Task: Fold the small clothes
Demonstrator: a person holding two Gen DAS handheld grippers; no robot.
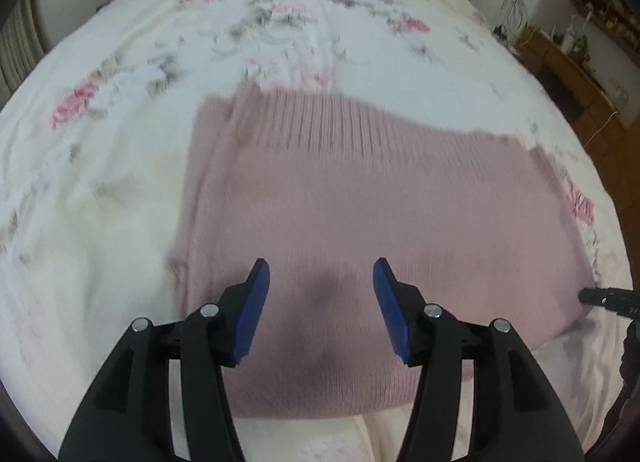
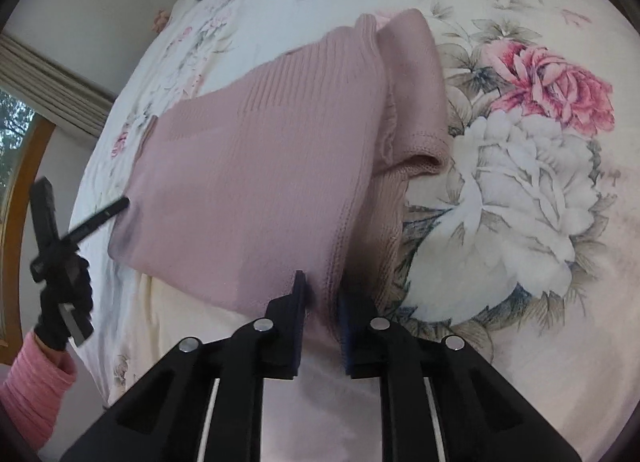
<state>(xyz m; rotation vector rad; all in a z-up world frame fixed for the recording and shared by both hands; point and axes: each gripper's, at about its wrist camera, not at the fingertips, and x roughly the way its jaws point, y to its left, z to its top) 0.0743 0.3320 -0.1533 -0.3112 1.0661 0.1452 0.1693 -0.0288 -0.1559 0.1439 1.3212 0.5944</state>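
My left gripper [image 1: 321, 282] hovers with fingers spread wide and empty over the pink sweater [image 1: 360, 202], which lies folded mid-frame on the floral bed [image 1: 100, 182]. My right gripper [image 2: 322, 298] has its fingers nearly closed, pinching the sweater's near edge. Only the right view shows a folded sleeve [image 2: 416, 102] at upper centre and my gloved left hand [image 2: 66, 302] at lower left.

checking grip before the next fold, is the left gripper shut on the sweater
No, the left gripper hangs open over the pink sweater, with cloth showing in the wide gap between its blue pads.
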